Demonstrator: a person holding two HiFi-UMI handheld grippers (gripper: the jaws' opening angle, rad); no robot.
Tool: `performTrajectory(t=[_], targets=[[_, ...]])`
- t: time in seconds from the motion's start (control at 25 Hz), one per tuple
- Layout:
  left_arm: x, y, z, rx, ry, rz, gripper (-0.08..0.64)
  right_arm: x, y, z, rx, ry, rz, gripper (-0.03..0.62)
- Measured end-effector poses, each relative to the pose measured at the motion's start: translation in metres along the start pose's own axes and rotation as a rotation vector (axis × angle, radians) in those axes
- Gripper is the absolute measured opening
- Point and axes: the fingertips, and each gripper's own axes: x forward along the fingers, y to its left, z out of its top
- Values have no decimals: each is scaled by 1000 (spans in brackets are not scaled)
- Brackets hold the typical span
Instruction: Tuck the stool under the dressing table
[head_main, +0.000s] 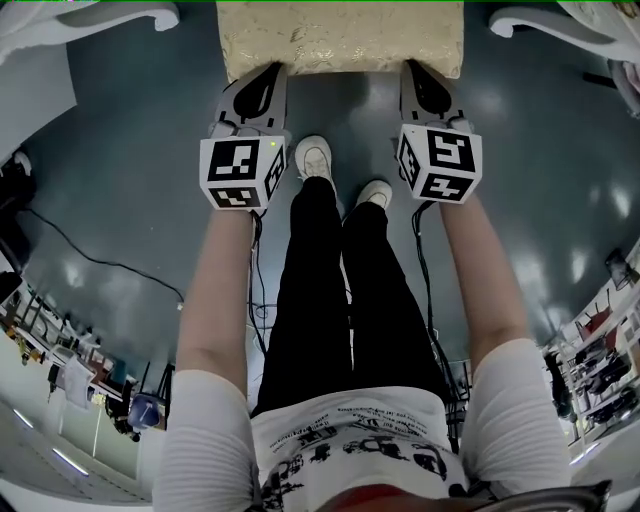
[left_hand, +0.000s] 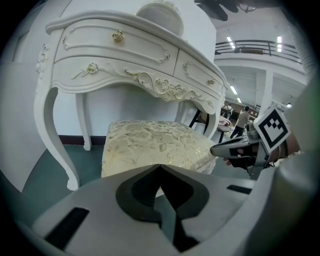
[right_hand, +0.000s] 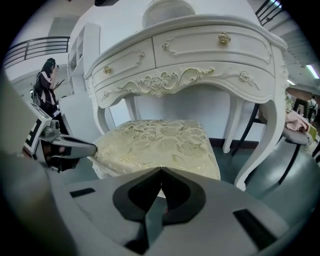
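Observation:
The stool (head_main: 340, 35) has a cream cushion with gold leaf print and stands at the top of the head view, between the white dressing table's curved legs (head_main: 150, 15). In both gripper views the cushion (left_hand: 150, 145) (right_hand: 160, 142) sits partly under the carved table front (left_hand: 150, 80) (right_hand: 165, 77). My left gripper (head_main: 270, 70) is shut, its tips against the stool's near edge at the left. My right gripper (head_main: 413, 68) is shut too, touching the near edge at the right. Neither holds anything. Each gripper shows in the other's view, the right gripper (left_hand: 220, 149) and the left gripper (right_hand: 90, 148).
The person's legs and white shoes (head_main: 315, 158) stand just behind the stool on a dark green floor. A black cable (head_main: 90, 258) trails at left. Racks of goods (head_main: 70, 370) line the lower left and right edges. A dark-legged chair (right_hand: 295, 137) stands right of the table.

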Motion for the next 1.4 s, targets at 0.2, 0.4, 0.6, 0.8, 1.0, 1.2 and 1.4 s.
performTrajectory(t=[0.2,0.4,0.6,0.8,1.0,1.2,1.4], targets=[[23,20,24,40,-20,-9,20,25,-7,24,-4,-31,-19,18],[45,34,44,72,-36,-17,20,47,-15,46,-27,-53,-34,18],[65,48,61,135,-43,-43,20,71,-22,66,-47,-85,-39,18],[80,59,80,145,-74,-14,20,85,-29,85,-57,-128,-71,18],[91,70,91,146,-106,7,20,99,-32,97,-84,-157,-79,18],[100,74,96,126,-122,17,20,108,-37,104,-97,-160,-81,17],[97,72,96,53,-74,-13,20,103,-37,105,-98,-124,-118,18]])
